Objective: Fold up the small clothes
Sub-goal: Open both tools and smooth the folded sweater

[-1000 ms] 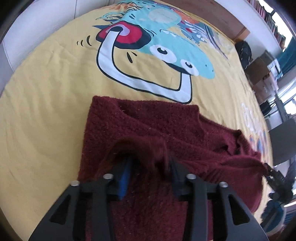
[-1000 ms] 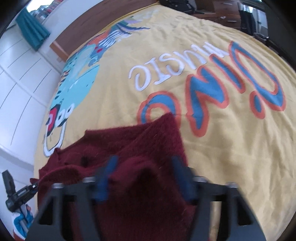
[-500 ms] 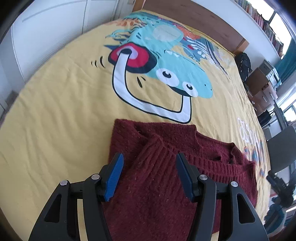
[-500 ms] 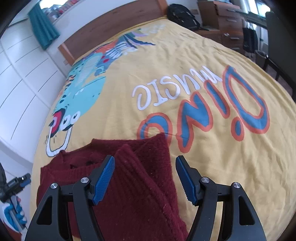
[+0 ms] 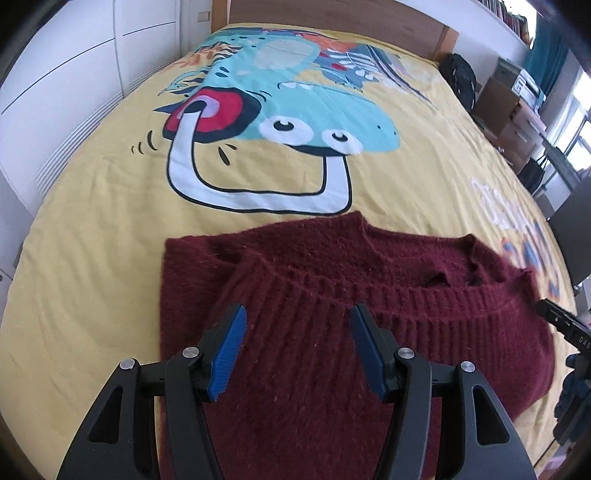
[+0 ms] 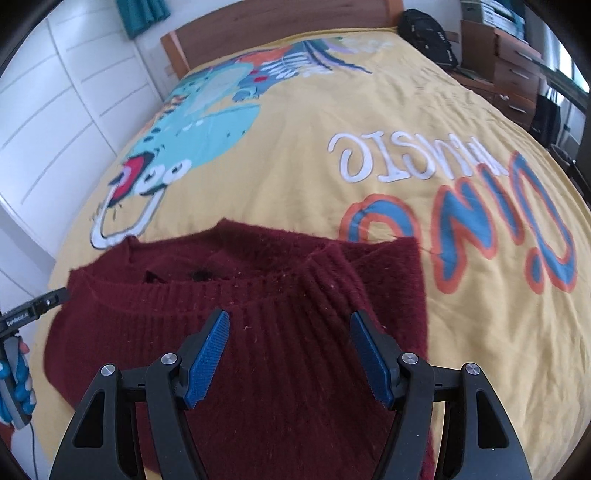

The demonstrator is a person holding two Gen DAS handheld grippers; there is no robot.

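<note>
A dark red knitted sweater (image 5: 332, 317) lies folded on the yellow bedspread (image 5: 92, 240), its ribbed hem laid across the upper part near the neckline. It also shows in the right wrist view (image 6: 258, 332). My left gripper (image 5: 297, 325) is open and empty, hovering above the sweater's left half. My right gripper (image 6: 290, 332) is open and empty above the sweater's right half. The far tip of the right gripper (image 5: 561, 325) shows at the right edge of the left wrist view.
The bedspread carries a cartoon dinosaur print (image 5: 295, 122) and "DINO MUSIC" lettering (image 6: 443, 199). White wardrobe doors (image 5: 55, 74) stand at the left. A wooden headboard (image 6: 277, 22), a black backpack (image 6: 424, 33) and wooden drawers (image 6: 517, 74) lie beyond the bed.
Both grippers let go of the sweater's hem, opened, and drew back and up. The folded hem now rests on the sweater.
</note>
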